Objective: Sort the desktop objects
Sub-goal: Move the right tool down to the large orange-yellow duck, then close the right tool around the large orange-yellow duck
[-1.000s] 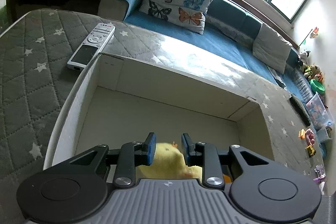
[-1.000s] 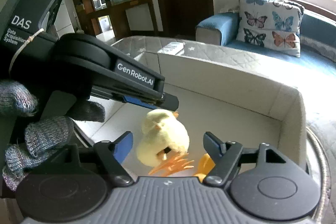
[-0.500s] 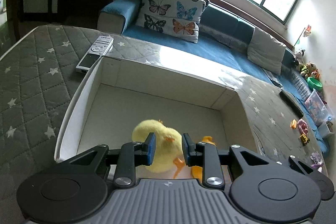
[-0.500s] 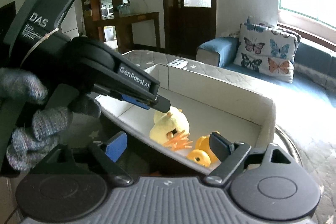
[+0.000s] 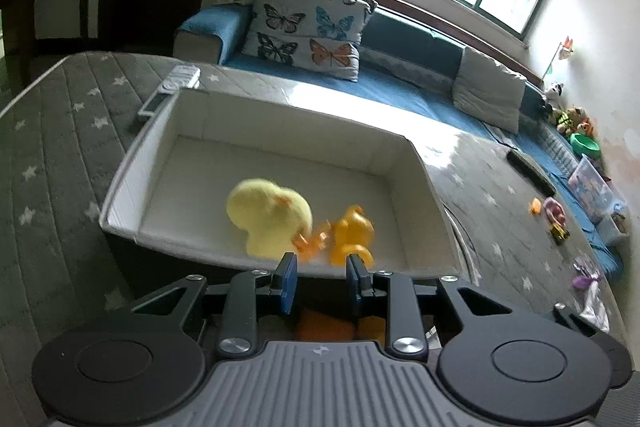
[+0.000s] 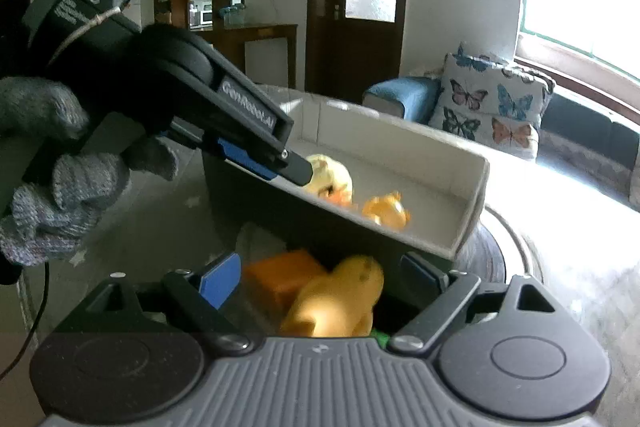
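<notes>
A fluffy yellow chick toy point(image 5: 270, 215) and a small orange duck point(image 5: 353, 233) lie inside the white storage box point(image 5: 132, 163); both show in the right wrist view, chick point(image 6: 332, 177), duck point(image 6: 386, 211). My left gripper point(image 5: 320, 281) is open and empty, just before the box's near wall. It appears in the right wrist view point(image 6: 280, 163) at that wall. My right gripper point(image 6: 320, 279) is open and empty above an orange block point(image 6: 280, 275) and a blurred yellow toy point(image 6: 340, 301) on the table before the box.
A white remote point(image 5: 170, 89) lies beyond the box's far left corner on the grey star-quilted table point(image 5: 52, 147). A black remote point(image 5: 530, 173) and small toys point(image 5: 554, 213) lie at the right. A blue sofa with butterfly cushions point(image 5: 304, 31) stands behind.
The left gripper has let go of the chick and pulled back out of the box. The right gripper has also drawn back, and the orange block and yellow toy now show under it.
</notes>
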A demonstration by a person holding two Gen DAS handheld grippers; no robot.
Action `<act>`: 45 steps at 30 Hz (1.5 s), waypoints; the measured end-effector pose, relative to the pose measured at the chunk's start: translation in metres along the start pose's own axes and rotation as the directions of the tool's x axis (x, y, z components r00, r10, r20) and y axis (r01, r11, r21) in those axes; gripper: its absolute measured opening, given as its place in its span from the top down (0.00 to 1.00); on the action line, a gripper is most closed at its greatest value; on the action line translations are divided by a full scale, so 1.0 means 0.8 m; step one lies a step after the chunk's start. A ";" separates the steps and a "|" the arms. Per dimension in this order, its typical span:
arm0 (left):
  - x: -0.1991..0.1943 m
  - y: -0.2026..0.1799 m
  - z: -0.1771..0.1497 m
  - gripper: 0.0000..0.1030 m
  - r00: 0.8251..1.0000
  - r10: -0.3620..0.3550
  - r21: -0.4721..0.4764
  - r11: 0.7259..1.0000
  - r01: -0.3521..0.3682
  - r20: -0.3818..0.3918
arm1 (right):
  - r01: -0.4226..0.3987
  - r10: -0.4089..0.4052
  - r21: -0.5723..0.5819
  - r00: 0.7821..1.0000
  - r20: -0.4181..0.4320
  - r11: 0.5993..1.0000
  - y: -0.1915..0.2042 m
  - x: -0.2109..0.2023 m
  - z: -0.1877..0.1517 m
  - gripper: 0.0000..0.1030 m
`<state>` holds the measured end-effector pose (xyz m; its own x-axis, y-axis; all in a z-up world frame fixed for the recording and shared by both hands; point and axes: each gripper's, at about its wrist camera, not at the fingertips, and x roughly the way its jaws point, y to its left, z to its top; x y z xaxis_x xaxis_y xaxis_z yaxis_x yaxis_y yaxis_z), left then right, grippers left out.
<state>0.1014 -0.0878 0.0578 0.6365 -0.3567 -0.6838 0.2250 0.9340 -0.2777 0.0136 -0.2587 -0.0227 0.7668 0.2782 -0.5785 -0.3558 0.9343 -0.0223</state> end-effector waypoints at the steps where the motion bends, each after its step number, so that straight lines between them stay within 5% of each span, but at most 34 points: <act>1: 0.000 -0.002 -0.004 0.72 1.000 -0.005 0.002 1.000 0.005 -0.003 | 0.001 -0.001 0.007 1.000 -0.005 1.000 0.000 -0.003 -0.007 0.14; 18: 0.019 -0.036 -0.033 0.71 0.994 -0.073 -0.003 0.997 0.073 -0.078 | 0.021 -0.018 0.069 0.999 -0.042 0.997 -0.010 0.010 -0.031 0.14; 27: 0.031 -0.032 -0.030 0.71 0.992 -0.087 -0.024 0.996 0.085 -0.097 | -0.016 0.028 0.119 0.994 -0.103 0.993 -0.027 0.050 -0.024 0.24; 32: 0.033 -0.031 -0.032 0.71 0.989 -0.098 -0.033 0.995 0.095 -0.107 | -0.020 0.035 0.123 0.992 -0.121 0.992 -0.028 0.058 -0.029 0.38; 45: 0.019 -0.028 -0.054 0.68 0.984 -0.121 -0.043 0.992 0.116 -0.129 | -0.082 0.093 0.098 0.989 -0.111 0.992 -0.003 0.028 -0.047 0.39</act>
<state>0.0739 -0.1153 0.0242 0.5043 -0.4670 -0.7263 0.2656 0.8843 -0.3841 0.0116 -0.2633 -0.0659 0.6662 0.3371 -0.6652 -0.3632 0.9257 0.1053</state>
